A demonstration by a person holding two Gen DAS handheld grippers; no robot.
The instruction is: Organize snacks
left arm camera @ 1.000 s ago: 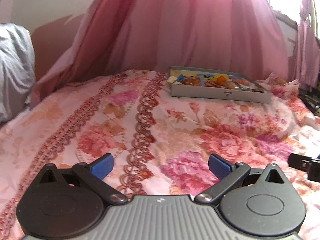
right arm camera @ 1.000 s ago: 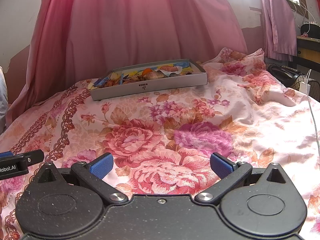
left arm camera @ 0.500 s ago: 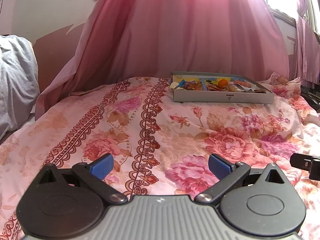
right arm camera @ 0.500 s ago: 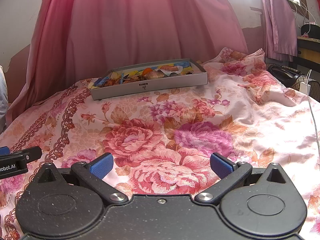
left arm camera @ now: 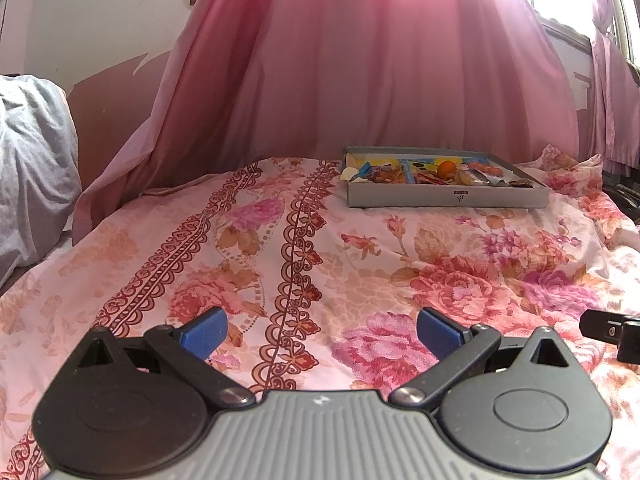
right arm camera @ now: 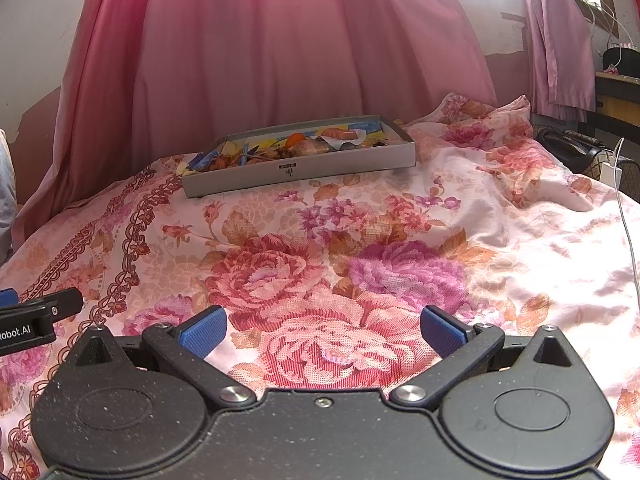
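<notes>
You had one grey box (left arm camera: 446,198) near the bed's (left arm camera: 360,264) far edge, holding mixed snacks (right arm camera: 304,147), one orange (left arm camera: 446,168) among them. Your left gripper (left arm camera: 319,334) and right gripper (right arm camera: 323,330) were both spread wide, empty.

The right gripper (right arm camera: 323,330) hangs wide-jawed and empty over the floral bedspread (right arm camera: 360,248). A grey tray (right arm camera: 300,170) of mixed snacks (right arm camera: 304,145) sits near the bedspread's far edge, before the pink curtain (right arm camera: 260,48).

A box (left arm camera: 446,199) of snacks (left arm camera: 446,169) lies on the bed (left arm camera: 360,256) (far side), curtain (left arm camera: 360,64) behind.
</notes>
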